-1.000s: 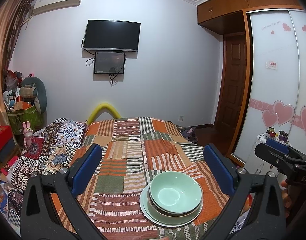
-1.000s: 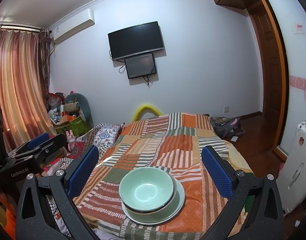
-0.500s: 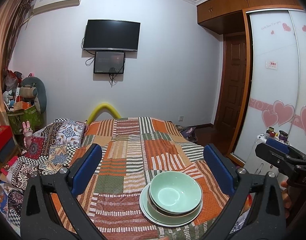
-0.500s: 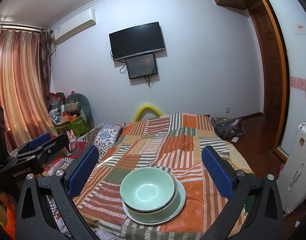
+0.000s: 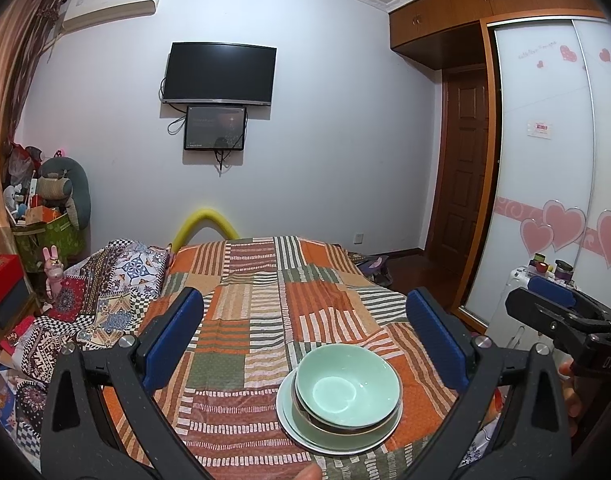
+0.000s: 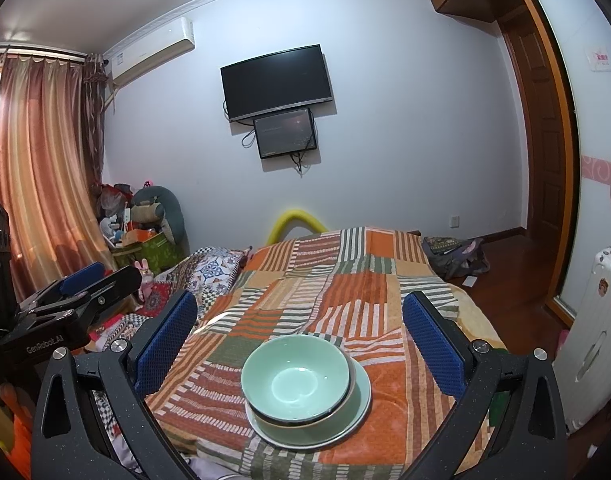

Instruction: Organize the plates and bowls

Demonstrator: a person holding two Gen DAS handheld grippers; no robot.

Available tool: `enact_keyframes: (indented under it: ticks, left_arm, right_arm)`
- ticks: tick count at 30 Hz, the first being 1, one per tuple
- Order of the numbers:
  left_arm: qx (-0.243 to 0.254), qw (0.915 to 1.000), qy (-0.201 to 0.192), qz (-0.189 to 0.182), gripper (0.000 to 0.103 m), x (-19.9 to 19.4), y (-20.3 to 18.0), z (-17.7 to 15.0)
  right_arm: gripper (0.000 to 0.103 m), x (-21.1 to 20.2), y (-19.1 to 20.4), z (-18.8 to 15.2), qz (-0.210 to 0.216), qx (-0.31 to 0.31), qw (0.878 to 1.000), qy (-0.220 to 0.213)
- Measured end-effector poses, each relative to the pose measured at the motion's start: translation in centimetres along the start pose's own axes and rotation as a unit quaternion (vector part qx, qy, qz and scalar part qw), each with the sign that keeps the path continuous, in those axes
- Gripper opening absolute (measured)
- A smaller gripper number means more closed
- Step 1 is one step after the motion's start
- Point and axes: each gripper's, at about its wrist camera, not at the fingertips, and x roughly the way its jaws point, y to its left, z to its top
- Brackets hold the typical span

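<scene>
A pale green bowl point(image 5: 347, 390) sits nested in a second bowl on a pale green plate point(image 5: 305, 432), one stack on the striped patchwork bedspread point(image 5: 265, 304) near its front edge. The stack also shows in the right wrist view, with the bowl point(image 6: 296, 383) on the plate point(image 6: 361, 396). My left gripper point(image 5: 305, 336) is open and empty, held above and behind the stack. My right gripper point(image 6: 299, 332) is open and empty, likewise above the stack. Each gripper shows at the edge of the other's view: the right one point(image 5: 553, 312) and the left one point(image 6: 81, 284).
A patterned quilt point(image 5: 105, 292) lies on the bed's left side. A cluttered corner with boxes and a plush toy point(image 5: 61, 200) is at the far left. A wardrobe with sliding doors point(image 5: 545, 160) and a white suitcase point(image 6: 597, 344) stand to the right.
</scene>
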Motion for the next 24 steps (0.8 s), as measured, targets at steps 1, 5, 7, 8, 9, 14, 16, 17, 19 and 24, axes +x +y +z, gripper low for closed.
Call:
enact_keyframes:
  ticks: [1, 5, 7, 8, 9, 14, 16, 17, 19, 24]
  left_arm:
    - [-0.001, 1.0000, 0.000, -0.002, 0.103, -0.03, 0.01, -0.06]
    - [0.001, 1.0000, 0.000, -0.006, 0.103, -0.02, -0.06, -0.12]
    - [0.003, 0.9999, 0.003, -0.011, 0.103, 0.03, 0.00, -0.15]
    - [0.003, 0.9999, 0.004, -0.012, 0.103, 0.02, 0.03, -0.19]
    - [0.003, 0.9999, 0.005, -0.011, 0.103, 0.07, 0.01, -0.24]
    - [0.002, 0.9999, 0.007, -0.011, 0.103, 0.19, 0.06, -0.17]
    - [0.001, 0.9999, 0.007, -0.010, 0.103, 0.19, 0.04, -0.18]
    - [0.001, 0.9999, 0.006, -0.010, 0.103, 0.20, 0.06, -0.18]
    - [0.000, 0.9999, 0.006, -0.011, 0.103, 0.22, 0.05, -0.18]
    - [-0.002, 0.9999, 0.010, -0.013, 0.103, 0.39, 0.06, -0.29]
  right_arm:
    - [0.103, -0.03, 0.02, 0.02, 0.000, -0.001, 1.000, 0.000]
    - [0.103, 0.00, -0.06, 0.10, 0.001, 0.000, 1.000, 0.001]
    - [0.103, 0.01, -0.08, 0.12, 0.001, 0.001, 1.000, 0.001]
    - [0.103, 0.01, -0.08, 0.14, 0.001, 0.000, 1.000, 0.002]
    - [0.103, 0.05, -0.13, 0.08, 0.001, 0.000, 1.000, 0.002]
    - [0.103, 0.19, -0.24, 0.16, 0.002, -0.001, 1.000, 0.004]
    - [0.103, 0.23, -0.30, 0.18, 0.003, -0.001, 1.000, 0.005]
    - [0.103, 0.26, -0.31, 0.15, 0.003, -0.001, 1.000, 0.004]
    - [0.103, 0.27, -0.32, 0.13, 0.003, -0.001, 1.000, 0.005]
    - [0.103, 0.43, -0.31, 0.05, 0.002, 0.001, 1.000, 0.009]
